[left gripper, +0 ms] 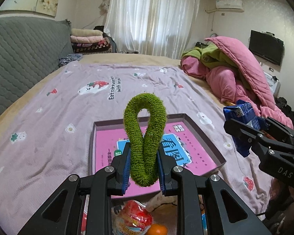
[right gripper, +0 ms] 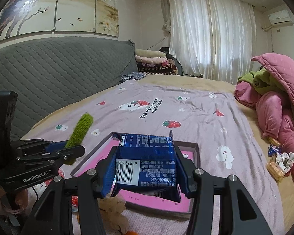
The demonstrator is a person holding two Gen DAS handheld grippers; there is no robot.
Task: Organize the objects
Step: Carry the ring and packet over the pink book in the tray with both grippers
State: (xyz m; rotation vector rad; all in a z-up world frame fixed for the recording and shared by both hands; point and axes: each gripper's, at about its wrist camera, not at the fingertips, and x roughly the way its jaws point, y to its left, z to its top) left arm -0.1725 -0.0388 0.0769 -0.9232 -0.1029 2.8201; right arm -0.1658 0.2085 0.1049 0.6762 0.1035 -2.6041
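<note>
Both loads hang above the pink box (left gripper: pixel 205 133) lying just ahead: the left gripper (left gripper: pixel 144 162) pinches the green scrunchie (left gripper: pixel 145 129), the right gripper (right gripper: pixel 145 168) clamps the blue snack packet (right gripper: pixel 147 156).

Colours in my two claws

My left claw (left gripper: pixel 143 168) holds a moss-green fuzzy loop (left gripper: pixel 145 137); my right claw (right gripper: pixel 145 168) a dark blue packet (right gripper: pixel 147 162) with white barcode; pink tray (left gripper: pixel 213 137), lilac strawberry-print blanket (left gripper: pixel 68 98).

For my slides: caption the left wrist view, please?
Left gripper holds a green scrunchie above the pink box lid on the bed.
</note>
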